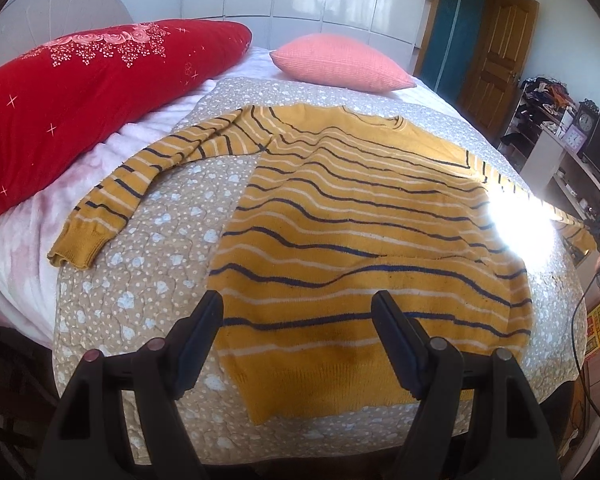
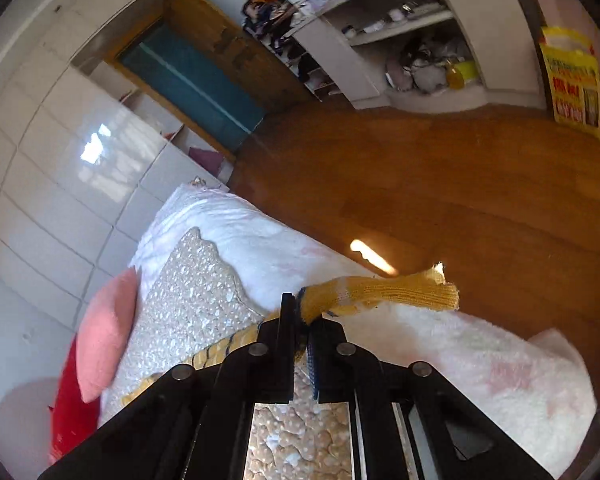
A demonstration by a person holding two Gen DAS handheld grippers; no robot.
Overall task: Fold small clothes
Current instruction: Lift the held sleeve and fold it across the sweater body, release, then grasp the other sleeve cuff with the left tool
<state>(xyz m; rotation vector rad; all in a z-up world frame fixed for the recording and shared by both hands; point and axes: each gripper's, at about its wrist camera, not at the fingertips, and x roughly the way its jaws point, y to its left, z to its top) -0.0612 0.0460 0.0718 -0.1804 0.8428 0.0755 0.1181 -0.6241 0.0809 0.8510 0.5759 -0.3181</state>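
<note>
Sweater [image 1: 364, 216] flat on quilt [image 1: 148, 280], hem at the near bed edge, collar toward the pillows; long axis runs near to far. Left sleeve [image 1: 140, 176] angles toward left edge. Left gripper [image 1: 298, 340] released, above hem. Right gripper [image 2: 300, 320] clenched on right cuff [image 2: 400, 290], lifted past right edge.

Under the spread fingers of the left gripper [image 1: 298, 312] lies a yellow sweater [image 1: 364, 216] of coarse ribbed knit, matt, on a quilted, puckered cotton coverlet [image 1: 148, 280]. Far ahead to its left a red pillow [image 1: 80, 92] looks soft and velvety. The black right gripper [image 2: 300, 312] is matt plastic with dull metal pins; the knit cuff [image 2: 400, 290] between its fingers is fuzzy. Beyond it, the wooden floor [image 2: 440, 184] shines smooth.
</note>
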